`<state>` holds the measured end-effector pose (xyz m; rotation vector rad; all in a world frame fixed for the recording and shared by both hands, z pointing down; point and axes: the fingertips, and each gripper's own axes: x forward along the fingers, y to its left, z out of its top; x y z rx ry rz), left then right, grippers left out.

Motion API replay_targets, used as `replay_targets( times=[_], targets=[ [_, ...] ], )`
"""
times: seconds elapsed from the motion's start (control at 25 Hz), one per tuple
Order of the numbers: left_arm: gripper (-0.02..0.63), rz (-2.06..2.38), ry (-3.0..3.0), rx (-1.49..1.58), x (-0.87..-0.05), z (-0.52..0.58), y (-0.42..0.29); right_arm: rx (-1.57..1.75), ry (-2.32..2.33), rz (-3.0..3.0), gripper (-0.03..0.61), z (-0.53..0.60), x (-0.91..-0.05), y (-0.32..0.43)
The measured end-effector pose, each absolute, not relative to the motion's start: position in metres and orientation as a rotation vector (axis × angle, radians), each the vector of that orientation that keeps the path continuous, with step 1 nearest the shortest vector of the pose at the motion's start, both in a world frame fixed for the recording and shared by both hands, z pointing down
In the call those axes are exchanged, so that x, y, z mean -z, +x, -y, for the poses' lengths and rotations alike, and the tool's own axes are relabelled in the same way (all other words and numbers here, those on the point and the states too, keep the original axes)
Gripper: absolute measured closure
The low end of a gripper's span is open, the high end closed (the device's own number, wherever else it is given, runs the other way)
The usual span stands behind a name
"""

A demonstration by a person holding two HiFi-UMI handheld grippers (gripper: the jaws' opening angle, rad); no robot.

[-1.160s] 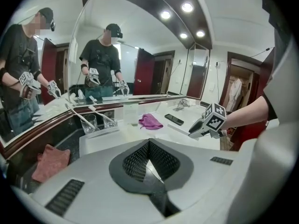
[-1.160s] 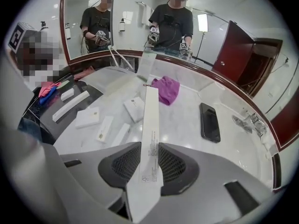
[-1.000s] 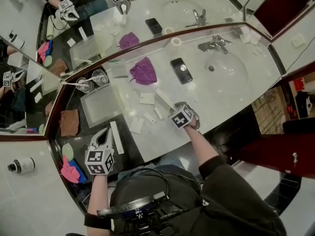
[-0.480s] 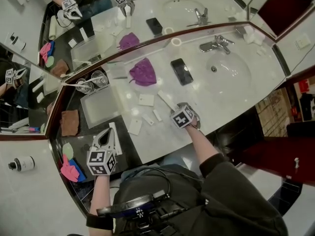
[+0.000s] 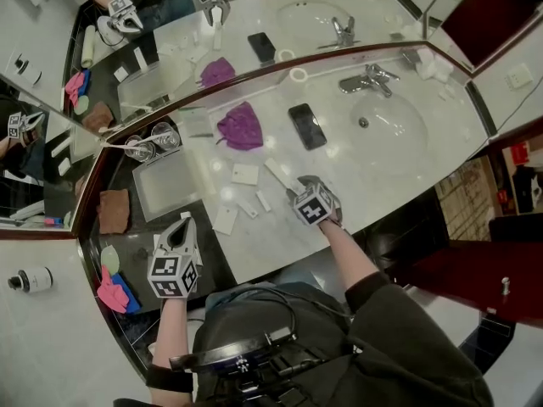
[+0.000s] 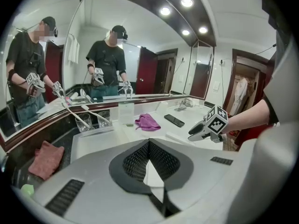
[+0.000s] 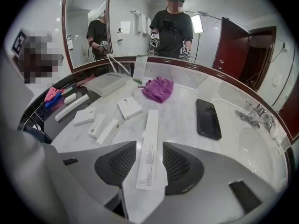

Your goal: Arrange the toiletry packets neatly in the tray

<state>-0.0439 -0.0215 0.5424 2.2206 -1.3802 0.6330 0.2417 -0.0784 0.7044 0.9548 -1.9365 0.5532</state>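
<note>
Marble table (image 5: 407,155) curves along a wall mirror (image 5: 51,75), with a sink basin (image 5: 377,125) towards its right end. A pale tray (image 5: 146,195) sits at the left end, just in front of two drinking glasses (image 5: 157,140). The left gripper (image 5: 186,225) hangs over the dark ledge at the tray's near corner, its jaws closed together on nothing. The right gripper (image 5: 297,187) points down at the table with its jaws apart; they have just been opening, and a long white packet (image 7: 150,143) lies flat between them, not pressed by either pad. A purple cloth (image 5: 240,127) and a black phone (image 5: 306,125) lie further back. The toiletry packets lie on the marble outside the tray, to its right: a square packet (image 5: 245,174) and three smaller ones (image 5: 226,220) between the tray and the right gripper.
</note>
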Motion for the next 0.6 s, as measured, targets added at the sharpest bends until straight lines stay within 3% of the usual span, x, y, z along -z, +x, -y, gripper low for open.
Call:
replay_targets(
  times=[0.4,0.6],
  targets=[
    [0.614,1.454,2.196,-0.548,-0.525,0.023,-0.06,-0.466,0.985,2.266,0.569,0.111,-0.591,0.187],
    [0.614,1.511,2.199,-0.527,-0.508,0.021,-0.076,-0.447,0.949,2.447,0.569,0.111,-0.533,0.151]
  ],
)
